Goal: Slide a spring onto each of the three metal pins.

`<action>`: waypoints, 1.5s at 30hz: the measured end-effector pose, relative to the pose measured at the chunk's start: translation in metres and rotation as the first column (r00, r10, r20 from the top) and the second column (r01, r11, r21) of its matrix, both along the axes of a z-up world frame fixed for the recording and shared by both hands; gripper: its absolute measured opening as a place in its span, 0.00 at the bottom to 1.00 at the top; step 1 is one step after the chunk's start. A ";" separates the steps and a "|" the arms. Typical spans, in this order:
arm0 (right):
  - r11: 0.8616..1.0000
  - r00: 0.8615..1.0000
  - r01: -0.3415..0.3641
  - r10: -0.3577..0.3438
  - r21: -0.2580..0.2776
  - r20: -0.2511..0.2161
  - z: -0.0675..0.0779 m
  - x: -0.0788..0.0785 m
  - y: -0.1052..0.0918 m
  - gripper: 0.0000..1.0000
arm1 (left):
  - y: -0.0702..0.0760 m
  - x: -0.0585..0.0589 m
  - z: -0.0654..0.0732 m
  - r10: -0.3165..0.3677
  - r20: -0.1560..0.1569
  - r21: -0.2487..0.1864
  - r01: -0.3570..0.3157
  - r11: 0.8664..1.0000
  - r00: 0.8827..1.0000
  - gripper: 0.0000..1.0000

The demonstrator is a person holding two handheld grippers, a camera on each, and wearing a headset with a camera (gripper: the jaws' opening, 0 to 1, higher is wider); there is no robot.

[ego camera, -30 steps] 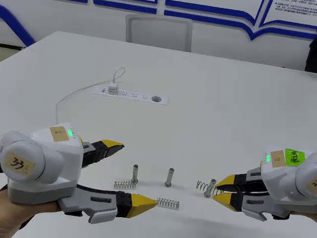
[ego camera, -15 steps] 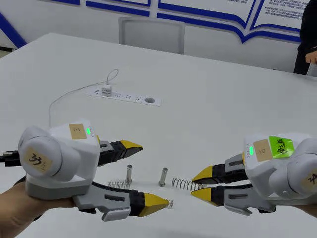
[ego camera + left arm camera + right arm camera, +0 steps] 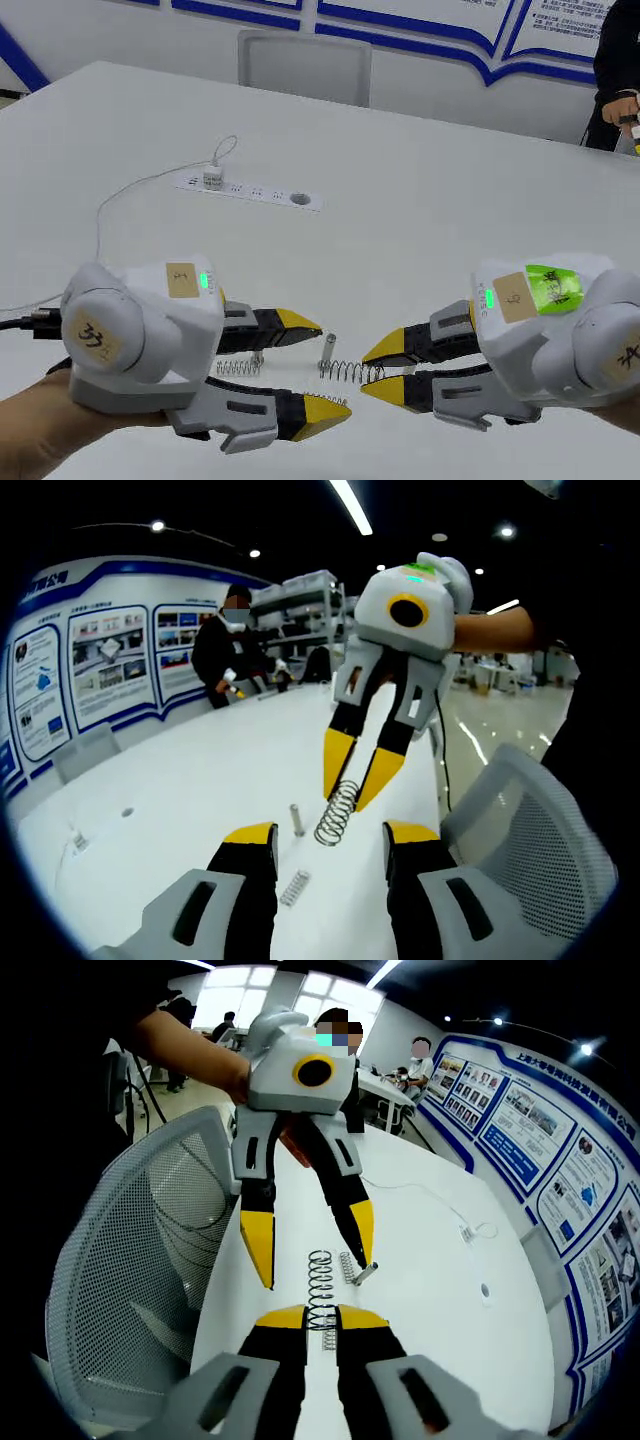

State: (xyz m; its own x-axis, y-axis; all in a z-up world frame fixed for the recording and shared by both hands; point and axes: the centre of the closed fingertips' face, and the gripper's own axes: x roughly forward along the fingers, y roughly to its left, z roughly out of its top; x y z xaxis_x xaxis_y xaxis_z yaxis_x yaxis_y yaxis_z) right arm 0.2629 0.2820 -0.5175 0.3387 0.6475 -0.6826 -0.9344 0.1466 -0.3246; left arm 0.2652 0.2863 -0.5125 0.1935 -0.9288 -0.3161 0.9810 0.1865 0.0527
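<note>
Right hand-held gripper (image 3: 370, 372) is clenched on one end of a spring (image 3: 345, 371), its free end just beside a pin (image 3: 327, 352). Left hand-held gripper (image 3: 330, 368) hangs released near that pin. Next, likely: line the spring up over the pin.

left gripper (image 3: 331, 368): jaws wide apart | right gripper (image 3: 365, 375): jaws pinched close

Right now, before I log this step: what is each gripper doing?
Left gripper: open, holding nothing.
Right gripper: shut on one end of a spring.
</note>
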 end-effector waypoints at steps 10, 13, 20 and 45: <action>0.999 0.999 -0.049 0.049 -0.010 -0.003 0.002 -0.006 0.007 0.10 | -0.002 -0.003 0.004 -0.028 0.013 -0.014 0.028 1.000 1.000 0.30; 0.998 0.999 -0.054 0.054 -0.015 -0.003 0.000 -0.006 0.007 0.10 | -0.001 -0.003 0.006 -0.036 0.018 -0.020 0.036 0.999 0.999 0.25; 0.998 0.998 -0.060 0.060 -0.006 -0.008 0.002 -0.008 0.010 0.10 | -0.001 -0.007 0.002 -0.056 0.023 0.005 0.056 0.998 0.998 0.17; 0.997 0.997 -0.072 0.072 0.015 -0.013 0.005 -0.003 0.011 0.16 | 0.005 -0.006 0.008 -0.087 0.078 0.021 0.085 0.996 0.993 0.10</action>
State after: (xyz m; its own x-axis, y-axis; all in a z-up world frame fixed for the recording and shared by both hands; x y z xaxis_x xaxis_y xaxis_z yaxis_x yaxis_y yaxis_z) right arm 0.2598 0.2934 -0.5130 0.2817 0.6797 -0.6773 -0.9470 0.0834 -0.3102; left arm 0.2597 0.2909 -0.5040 0.1379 -0.9376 -0.3191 0.9861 0.1000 0.1325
